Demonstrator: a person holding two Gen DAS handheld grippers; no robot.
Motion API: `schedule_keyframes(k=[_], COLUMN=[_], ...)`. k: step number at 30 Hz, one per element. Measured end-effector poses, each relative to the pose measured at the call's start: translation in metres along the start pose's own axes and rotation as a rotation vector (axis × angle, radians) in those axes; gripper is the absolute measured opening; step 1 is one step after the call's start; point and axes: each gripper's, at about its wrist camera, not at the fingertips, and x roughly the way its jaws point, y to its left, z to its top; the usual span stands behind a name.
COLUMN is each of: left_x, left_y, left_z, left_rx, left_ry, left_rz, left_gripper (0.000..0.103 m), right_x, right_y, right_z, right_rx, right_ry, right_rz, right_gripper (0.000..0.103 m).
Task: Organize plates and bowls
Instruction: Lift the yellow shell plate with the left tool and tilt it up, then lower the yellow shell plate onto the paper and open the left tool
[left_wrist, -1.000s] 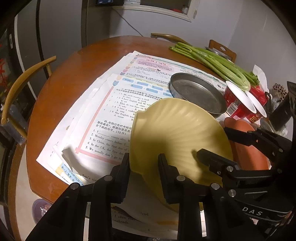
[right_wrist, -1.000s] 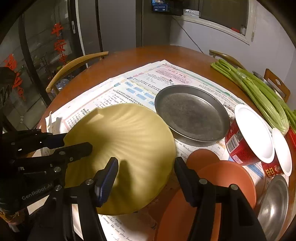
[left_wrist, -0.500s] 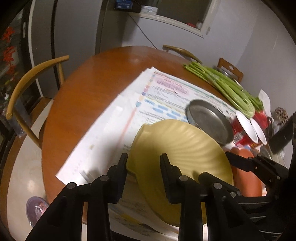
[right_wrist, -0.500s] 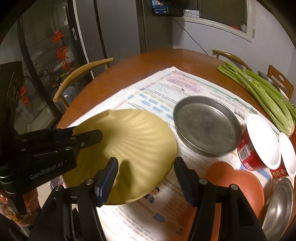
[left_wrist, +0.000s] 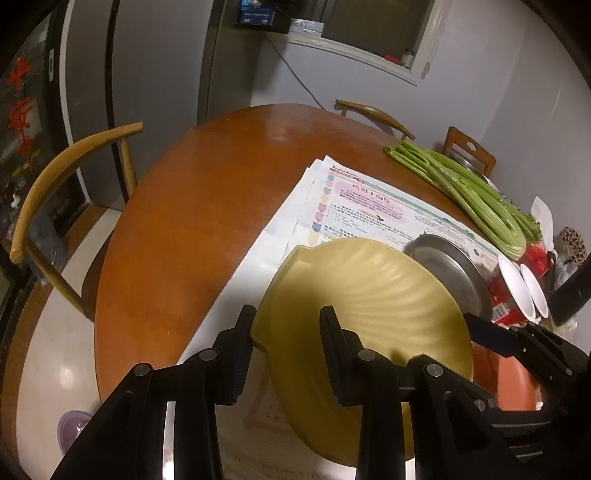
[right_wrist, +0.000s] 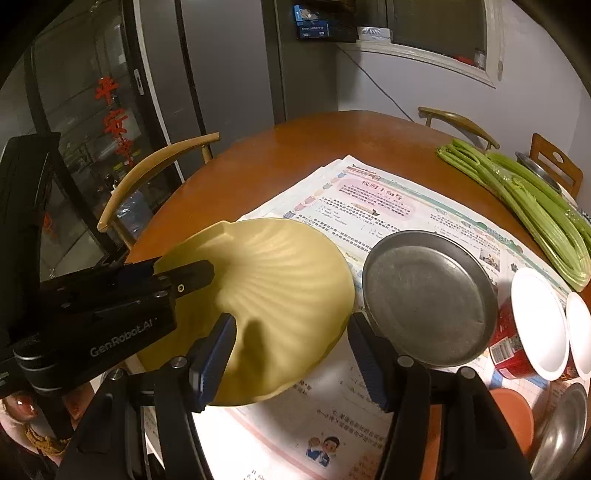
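Observation:
A yellow shell-shaped plate hangs tilted above the papers on the round wooden table. My left gripper is shut on its left rim, one finger inside the dish and one outside. My right gripper is shut on the opposite rim. Each gripper shows in the other's view: the left gripper and the right gripper. A steel plate lies just right of the yellow one. Orange plates and a steel bowl sit at the near right.
Printed papers cover the table's middle. Two red cups with white lids stand right of the steel plate. Celery stalks lie at the far right. Wooden chairs ring the table; its left part is bare wood.
Both grippers have carried the yellow plate up and to the left, away from the orange plates. The steel plate now lies clear to its right.

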Motion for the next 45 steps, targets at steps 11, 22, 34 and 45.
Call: schedule_keyframes(k=[11,22,34,45], left_x=[0.027,0.038,0.04,0.018], left_y=[0.001,-0.005,-0.006,0.0], left_z=[0.011,0.008,0.005,0.004], left_rx=[0.037,0.066,0.067,0.042], left_ry=[-0.004,0.009,0.017,-0.025], left_rz=[0.029,0.026,0.003,0.002], left_gripper=[0.035,0.042,0.049,0.064], right_x=[0.023,0.026,0.032,0.019], right_y=[-0.003,-0.006,-0.004,-0.011], right_z=[-0.003,-0.006,-0.013,-0.013], right_rx=[0.031,0.046,0.056,0.075], right_ry=[0.049,0.06,0.083,0.047], right_rz=[0.006,0.015,0.044,0.031], right_gripper=[0.063,0.063,0.063,0.063])
